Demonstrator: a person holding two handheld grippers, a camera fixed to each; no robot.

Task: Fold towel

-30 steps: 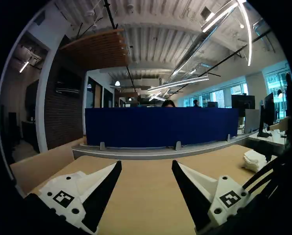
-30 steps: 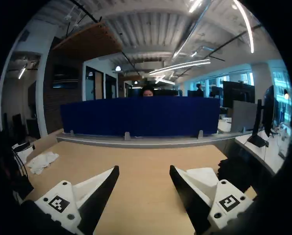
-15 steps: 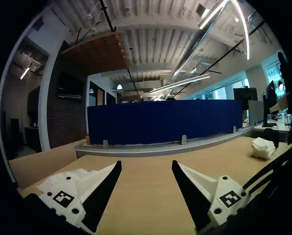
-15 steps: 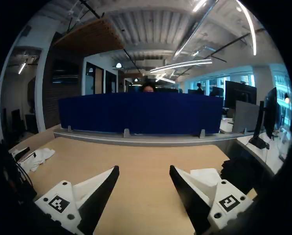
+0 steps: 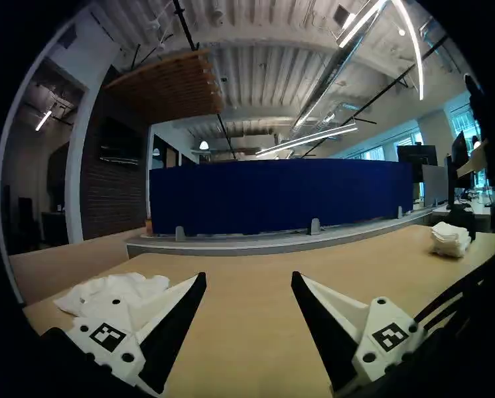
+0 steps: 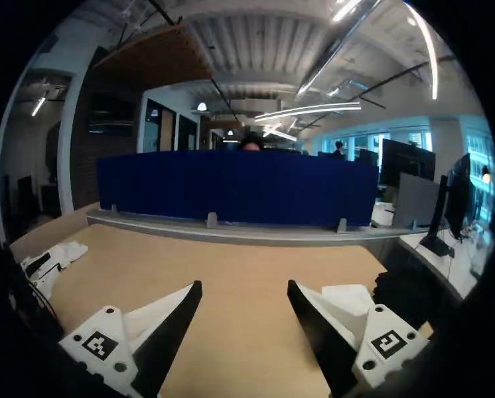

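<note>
Left gripper view: left gripper (image 5: 247, 275) released and empty, crumpled white cloth towel (image 5: 111, 292) heaped on the light wooden tabletop (image 5: 261, 331) beside one finger; right gripper (image 6: 244, 284) likewise released; risk: pinching the heap mid-bunch would probably drag it along still wadded rather than open an edge.

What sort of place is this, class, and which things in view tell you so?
Most likely an open-plan office: a blue desk divider runs along the wooden desk, monitors stand off to the right, and strip lights hang from an exposed ceiling.
</note>
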